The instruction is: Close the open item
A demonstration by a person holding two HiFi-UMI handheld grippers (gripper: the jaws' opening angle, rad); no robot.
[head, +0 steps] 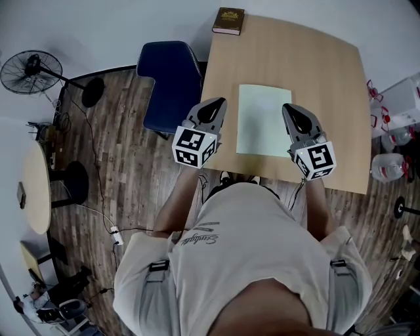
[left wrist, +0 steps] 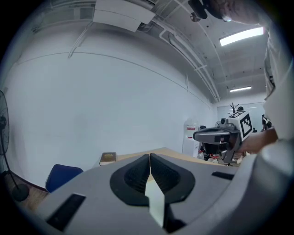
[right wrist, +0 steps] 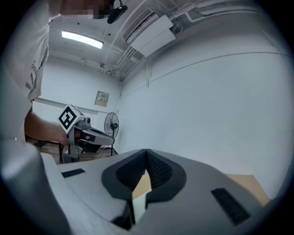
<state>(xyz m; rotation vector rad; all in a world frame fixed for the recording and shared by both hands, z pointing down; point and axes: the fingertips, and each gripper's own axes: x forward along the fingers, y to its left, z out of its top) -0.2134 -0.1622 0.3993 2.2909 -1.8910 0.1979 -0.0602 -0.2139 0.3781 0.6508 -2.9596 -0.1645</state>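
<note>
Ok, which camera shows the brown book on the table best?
The head view: the brown book lies in full, seen from above, at the table's far left corner. The left gripper view shows the brown book small and nearly edge-on; the right gripper view doesn't show it.

Your table (head: pixel 328 72) is pale wood grain, and the sheet (head: pixel 264 120) by its near edge is plain pale green. The book (head: pixel 228 20) at its far left corner is dark brown with gold ornament. Your left gripper (head: pixel 213 104) and right gripper (head: pixel 293 108) are grey, their cubes patterned in black-and-white squares.
</note>
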